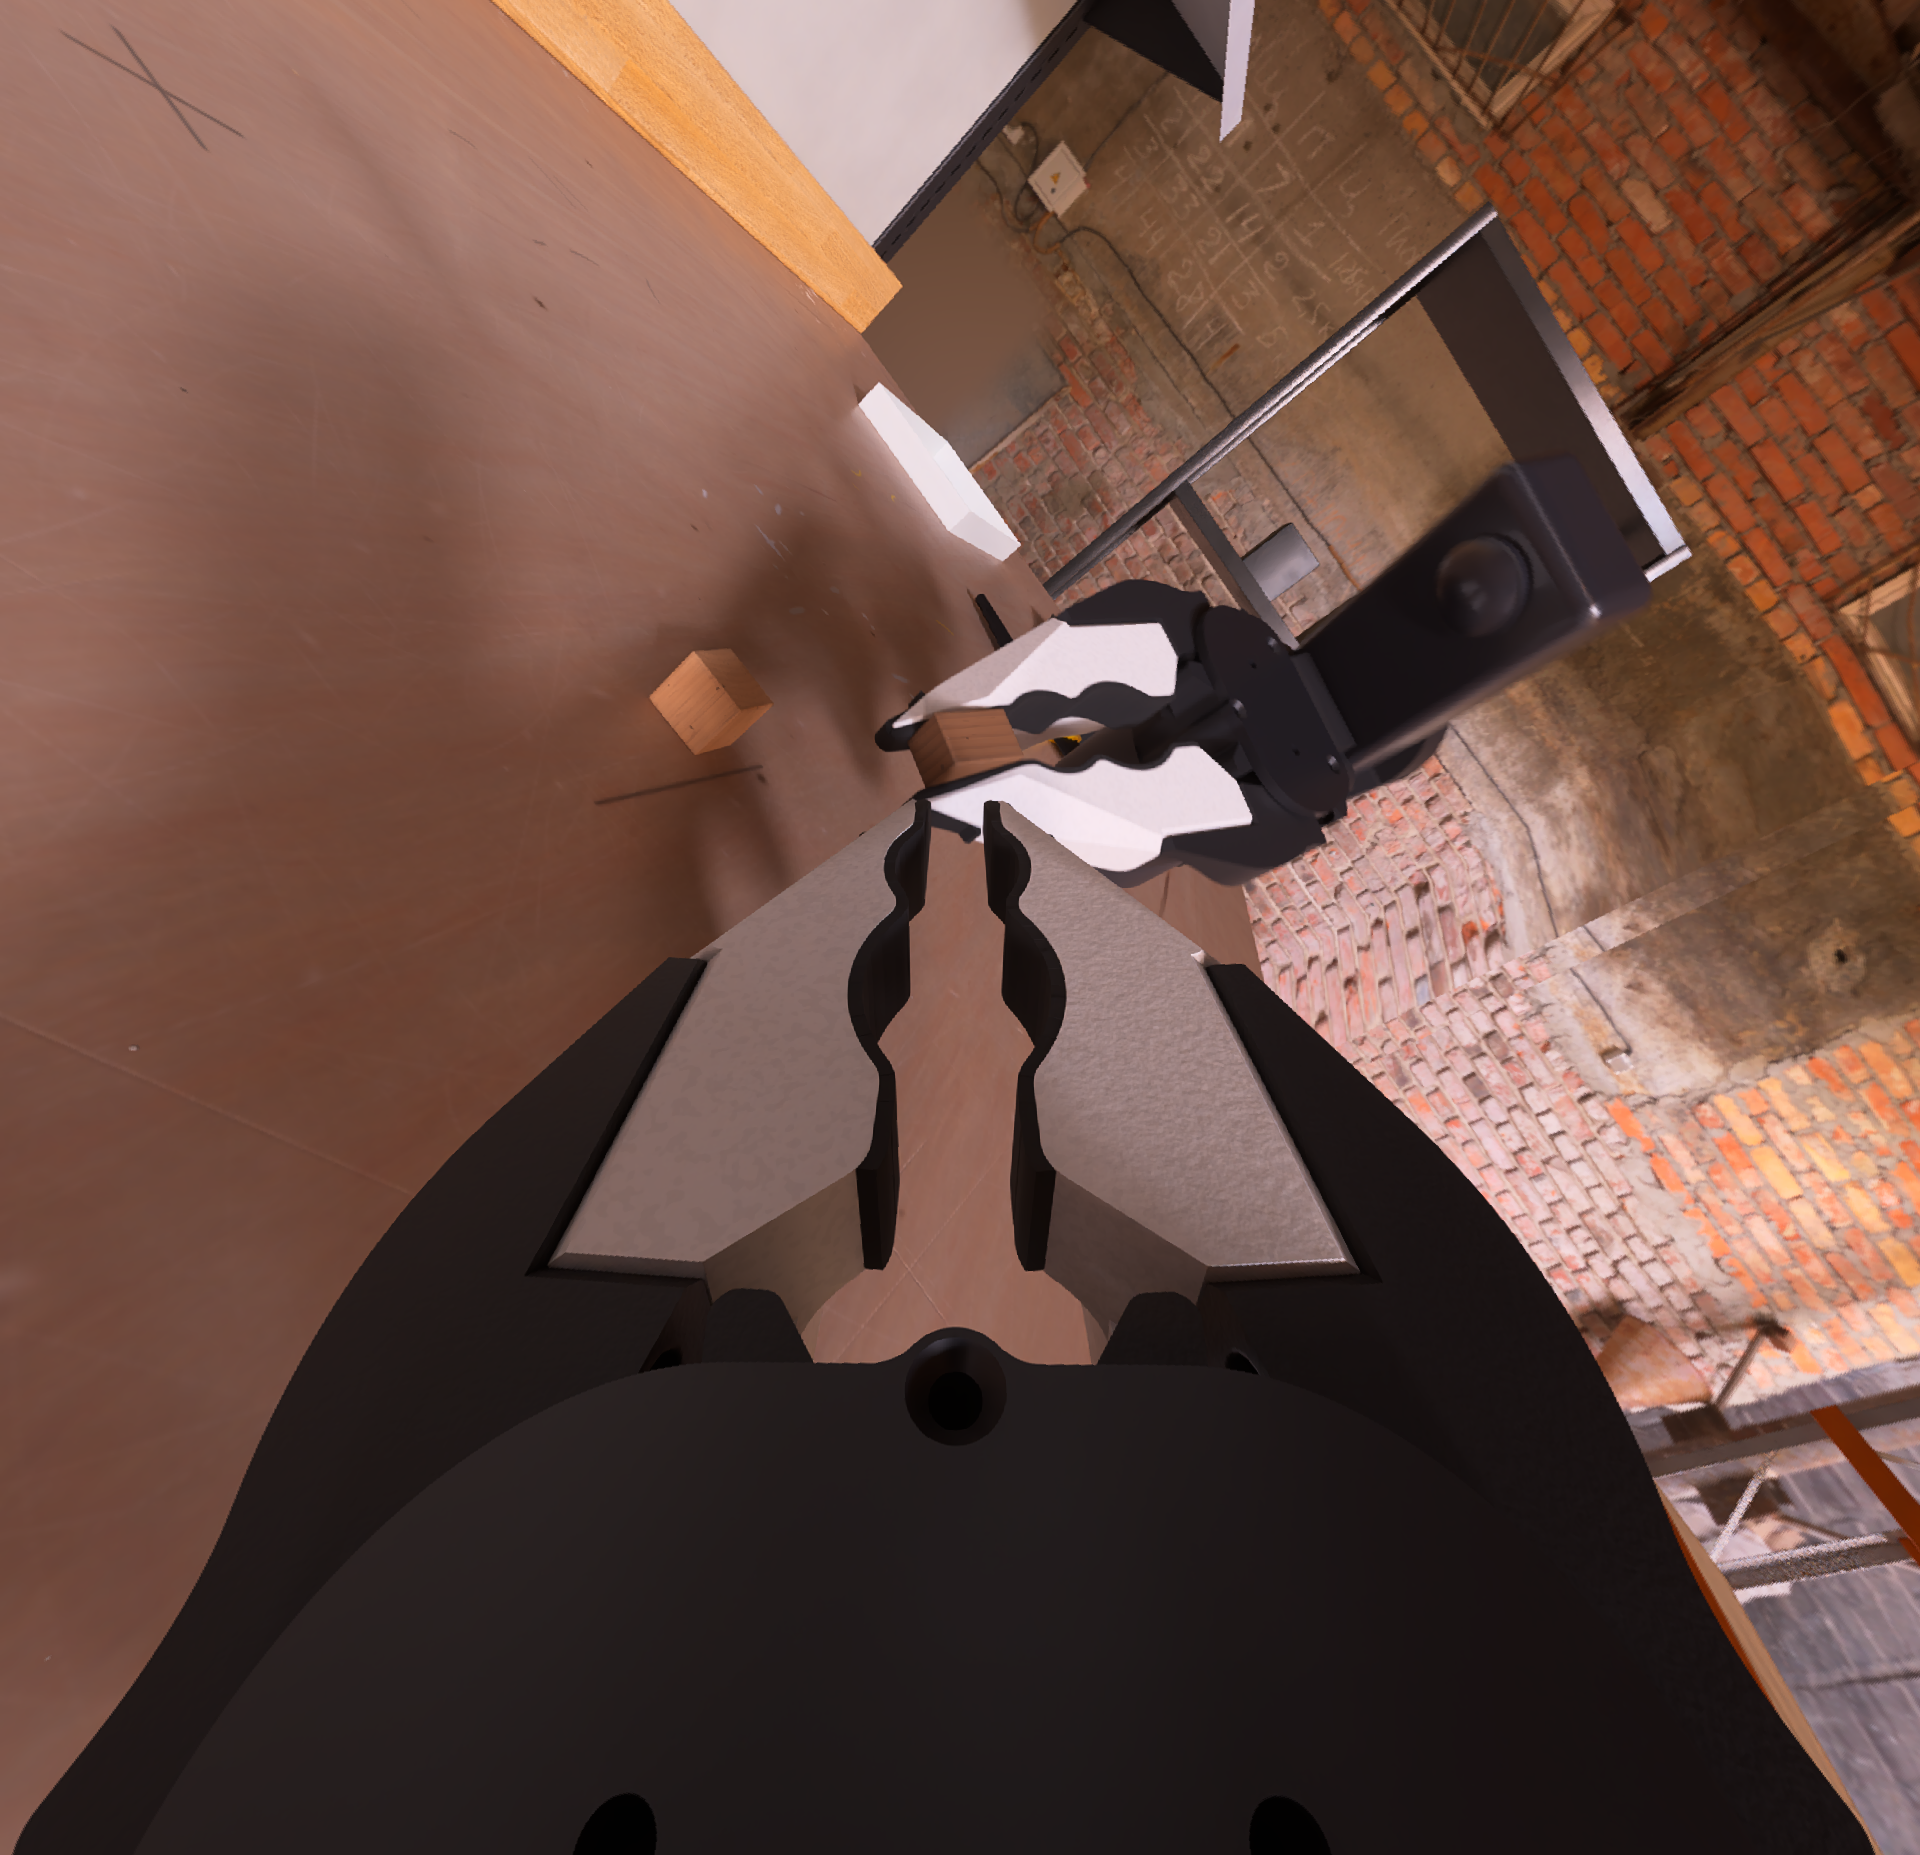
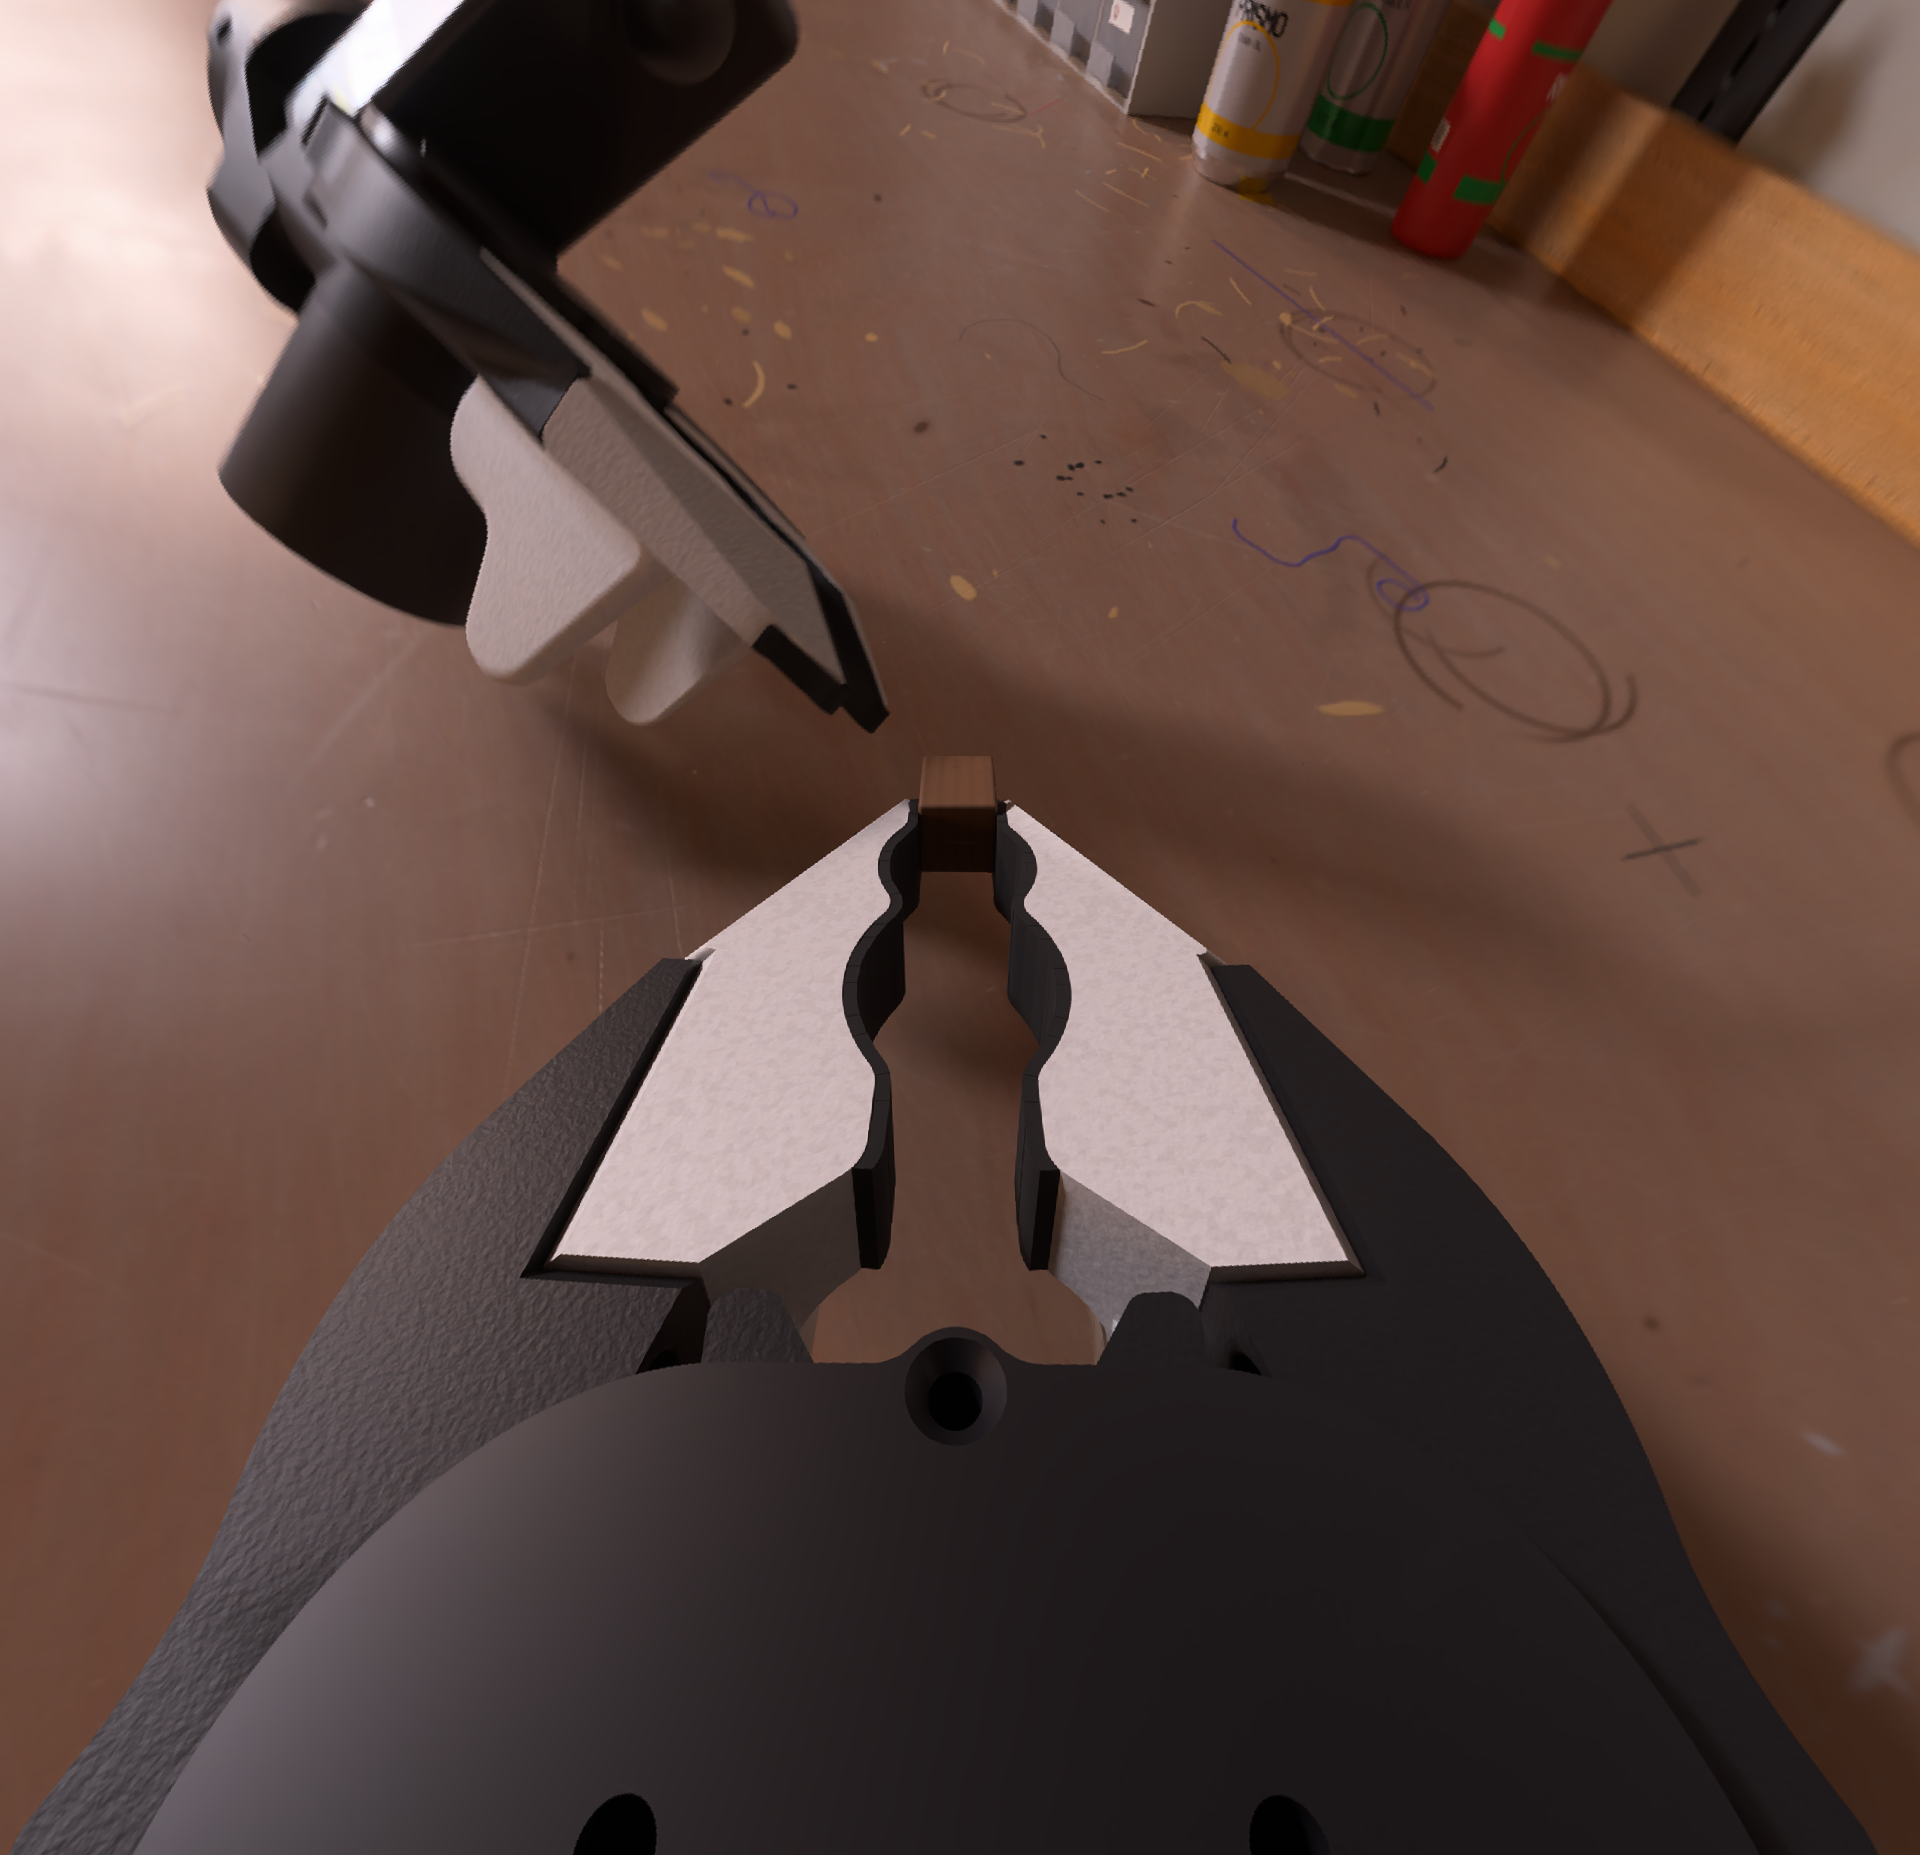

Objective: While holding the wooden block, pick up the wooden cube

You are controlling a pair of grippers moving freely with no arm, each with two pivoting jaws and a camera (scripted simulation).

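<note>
Brown worktop [image 2: 1247,974] fills most of both views, scuffed w/ pencil circles, crosses, blue scribbles and yellow flecks. A light wood rail [image 2: 1714,278] runs along its far edge; in left wrist view the same rail [image 1: 665,112] sits under a white wall, brick wall beyond the table end.

Right gripper [image 2: 958,818] is clamped on the wooden block [image 2: 958,808], pinched right at the fingertips, block held above the worktop. Left wrist view shows that gripper [image 1: 940,761] from the side, same block [image 1: 961,745] between its tips.

Left gripper [image 1: 954,818]: jaws set a narrow gap apart, nothing between them, tips just beside the right gripper's lower finger. From right wrist view the left gripper [image 2: 868,709] hangs tilted, tips pointing down near the block but not touching it.

Wooden cube [image 1: 710,699] rests on the worktop, to the left of both grippers, apart from them, ungripped.

Back of table: red can [image 2: 1496,91], yellow-banded can [image 2: 1252,70], green-banded can [image 2: 1361,49], small drawer unit [image 2: 1081,8]. White angular piece [image 1: 935,475] lies near the table edge
</note>
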